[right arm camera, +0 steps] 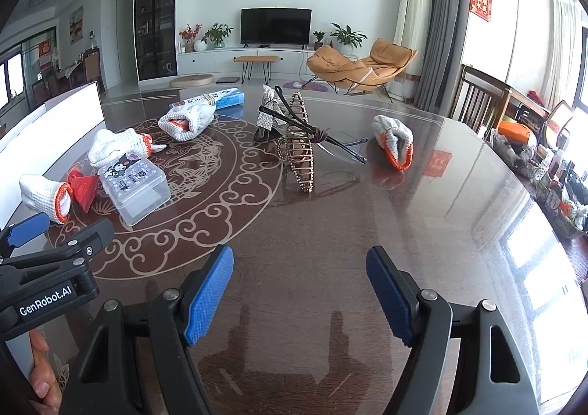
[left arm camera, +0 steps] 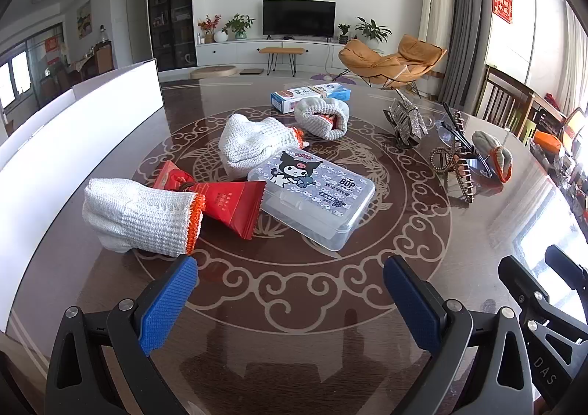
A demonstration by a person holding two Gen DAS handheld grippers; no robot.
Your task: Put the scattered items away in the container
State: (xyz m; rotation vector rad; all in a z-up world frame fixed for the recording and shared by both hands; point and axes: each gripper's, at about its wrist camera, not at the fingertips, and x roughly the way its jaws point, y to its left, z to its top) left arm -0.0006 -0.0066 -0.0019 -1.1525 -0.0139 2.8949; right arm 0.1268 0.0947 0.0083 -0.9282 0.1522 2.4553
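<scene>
Scattered on the patterned table lie a white knit glove with an orange cuff [left arm camera: 143, 220], red packets [left arm camera: 224, 205], a clear cartoon-printed box [left arm camera: 312, 194], two more white gloves [left arm camera: 253, 147] [left arm camera: 323, 117], a blue-white carton [left arm camera: 312, 95], a sparkly bow clip [left arm camera: 404, 121], a claw clip [right arm camera: 299, 147], glasses [right arm camera: 341, 147] and a grey glove [right arm camera: 393, 139]. The white container [left arm camera: 73, 143] stands at the left. My left gripper [left arm camera: 290, 301] is open just short of the nearest glove, holding nothing. My right gripper [right arm camera: 299, 295] is open over bare table, nearer than the claw clip.
Cluttered items [right arm camera: 533, 158] line the table's right edge, with a wooden chair [right arm camera: 477, 99] behind. A hand [right arm camera: 40, 371] shows at the lower left of the right wrist view. A living room with a television [left arm camera: 298, 18] lies beyond the table.
</scene>
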